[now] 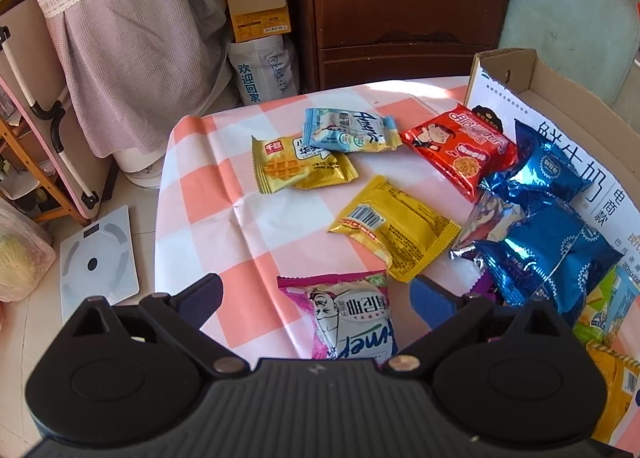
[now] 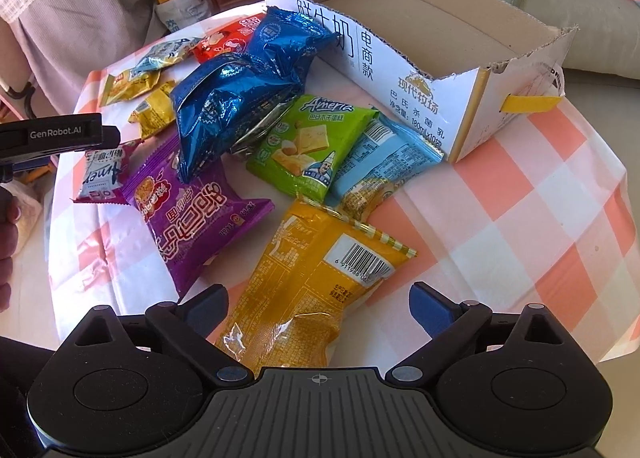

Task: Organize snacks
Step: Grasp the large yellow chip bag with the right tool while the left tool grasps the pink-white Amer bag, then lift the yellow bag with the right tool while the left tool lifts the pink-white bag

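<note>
Snack packets lie on a pink-and-white checked table (image 2: 520, 218) beside an empty cardboard box (image 2: 460, 98). My left gripper (image 1: 318, 298) is open, its fingers on either side of a pink-and-white packet (image 1: 352, 314) without touching it. Beyond it lie a yellow packet (image 1: 396, 226), a waffle packet (image 1: 300, 168), a light-blue packet (image 1: 352, 130), a red packet (image 1: 460, 146) and blue foil bags (image 1: 540, 218). My right gripper (image 2: 318, 304) is open over a large yellow packet (image 2: 304, 278), pads clear of it. A purple packet (image 2: 192, 210) and a green packet (image 2: 308, 138) lie close by.
A dark wooden cabinet (image 1: 400, 6) stands behind the table. On the floor to the left are a white scale (image 1: 96, 258) and a small cardboard box (image 1: 256, 6). The table's curved left edge (image 1: 164, 186) is near. A person's hand (image 2: 8, 234) shows at the left.
</note>
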A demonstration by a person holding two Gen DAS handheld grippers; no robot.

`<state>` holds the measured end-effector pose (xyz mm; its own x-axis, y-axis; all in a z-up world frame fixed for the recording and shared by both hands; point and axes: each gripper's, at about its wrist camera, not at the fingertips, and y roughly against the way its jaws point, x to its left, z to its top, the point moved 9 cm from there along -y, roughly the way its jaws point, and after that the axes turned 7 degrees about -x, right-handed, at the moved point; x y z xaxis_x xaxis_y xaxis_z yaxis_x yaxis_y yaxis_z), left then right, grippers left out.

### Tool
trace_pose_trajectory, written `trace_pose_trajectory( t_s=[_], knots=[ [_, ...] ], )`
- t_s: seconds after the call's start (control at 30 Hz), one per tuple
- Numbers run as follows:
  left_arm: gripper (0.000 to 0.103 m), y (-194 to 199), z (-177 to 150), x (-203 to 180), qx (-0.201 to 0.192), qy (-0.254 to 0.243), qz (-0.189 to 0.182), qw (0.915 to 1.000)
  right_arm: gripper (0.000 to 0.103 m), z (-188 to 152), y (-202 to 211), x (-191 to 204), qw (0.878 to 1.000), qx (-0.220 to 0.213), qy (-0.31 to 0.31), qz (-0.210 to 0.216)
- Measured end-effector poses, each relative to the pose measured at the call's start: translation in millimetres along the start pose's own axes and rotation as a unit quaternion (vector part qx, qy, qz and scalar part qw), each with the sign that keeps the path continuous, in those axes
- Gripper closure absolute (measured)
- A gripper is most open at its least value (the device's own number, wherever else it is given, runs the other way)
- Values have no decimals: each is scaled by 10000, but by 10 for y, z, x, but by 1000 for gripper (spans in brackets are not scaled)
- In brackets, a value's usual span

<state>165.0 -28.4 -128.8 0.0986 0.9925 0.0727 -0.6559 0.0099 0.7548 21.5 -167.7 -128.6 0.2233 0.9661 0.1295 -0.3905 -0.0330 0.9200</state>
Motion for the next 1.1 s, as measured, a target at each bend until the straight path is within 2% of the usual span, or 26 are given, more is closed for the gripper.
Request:
trace_pose_trajectory(
  t_s=[0.07,0.17,0.33,0.43,0.57,0.6,0.63,0.77,0.87,0.93,1.1],
  knots=[
    [3,-72,-25,-14,55,-46,70,9999,12,-9,-28,27,10000,-12,39,21],
    [5,-168,-68,-4,117,-69,167,9998,24,-22,-66,42,9999,-31,109,39],
    [20,-273,-174,32,267,-22,144,9995,49,-45,-89,90,9994,-4,174,285],
    [33,-262,-215,32,245,3,-25,9997,55,-36,-55,144,9985,-89,343,426],
    [50,-196,-258,13,239,-41,-237,9994,58,-40,-34,208,9968,-105,509,607],
    [58,-175,-271,9,231,-76,-287,9993,58,-51,-27,224,9962,-83,539,672],
    [59,-157,-283,9,230,-113,-298,9992,58,-62,-24,238,9958,-61,572,716],
    [59,-96,-330,32,231,-200,-349,9989,55,-94,-26,263,9952,23,640,736],
    [57,-98,-335,35,235,-173,-479,9984,48,-124,-43,257,9955,153,579,729],
    [49,-113,-334,35,207,-219,-452,9985,40,-154,-58,278,9954,248,609,699],
    [49,-126,-354,12,91,-349,-381,9986,39,-215,-94,320,9942,285,867,573]
  ],
)
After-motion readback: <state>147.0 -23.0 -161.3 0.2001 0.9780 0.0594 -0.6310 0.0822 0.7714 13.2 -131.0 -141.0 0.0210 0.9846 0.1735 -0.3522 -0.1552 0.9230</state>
